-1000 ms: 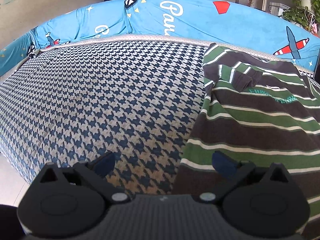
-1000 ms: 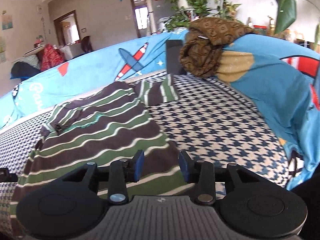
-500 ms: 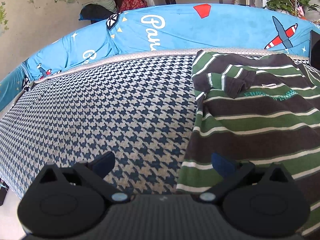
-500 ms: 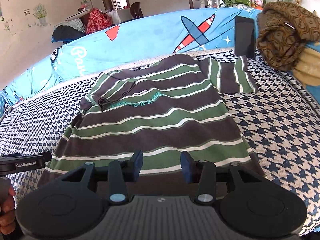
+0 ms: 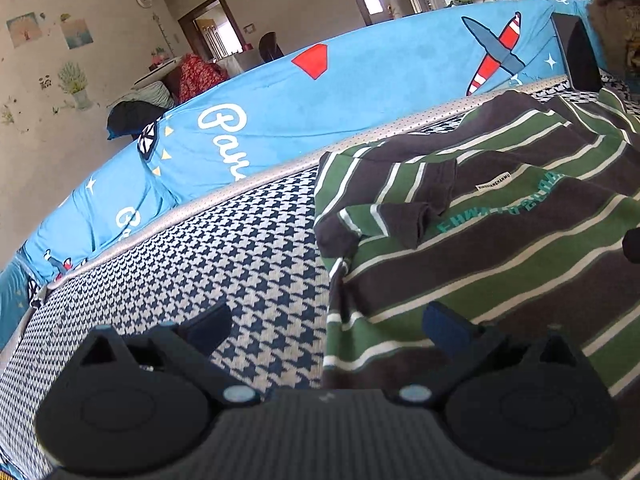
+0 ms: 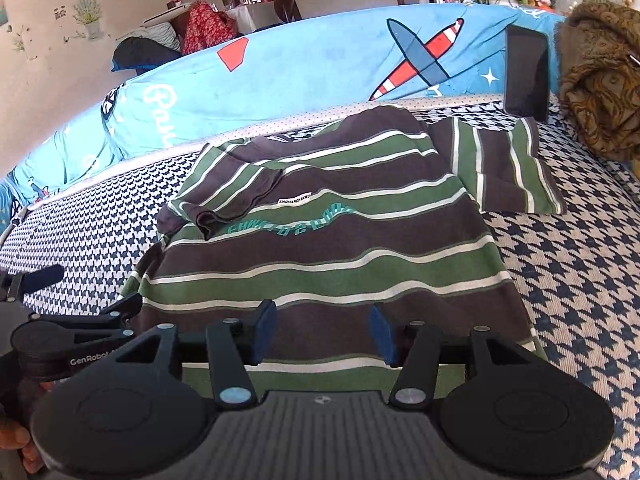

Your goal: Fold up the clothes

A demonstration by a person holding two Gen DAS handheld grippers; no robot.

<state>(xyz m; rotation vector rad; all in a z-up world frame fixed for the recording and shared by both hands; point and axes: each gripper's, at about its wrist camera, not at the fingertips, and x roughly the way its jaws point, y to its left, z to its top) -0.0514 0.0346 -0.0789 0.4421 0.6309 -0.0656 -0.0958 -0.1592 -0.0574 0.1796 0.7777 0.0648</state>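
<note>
1. Striped T-shirt, in brown, green and white bands, lies spread on the houndstooth-patterned sofa seat, collar end toward the blue printed backrest cover.
2. One sleeve is laid out flat to the shirt's right; the other sleeve is folded inward over the chest, its cuff just above the teal lettering.
3. Right gripper: fingers apart, nothing between them. It hangs over the shirt's hem; whether it touches the cloth cannot be told.
4. Left gripper: fingers wide apart, empty. The shirt's left side edge runs between its two fingers, so one finger is over bare seat and the other over the striped cloth.
5. In the right wrist view the left gripper appears at the shirt's lower left corner, with part of a hand at the frame edge.
6. A black rectangular object leans on the backrest beyond the flat sleeve; a brown patterned cloth is heaped just beside it.
</note>
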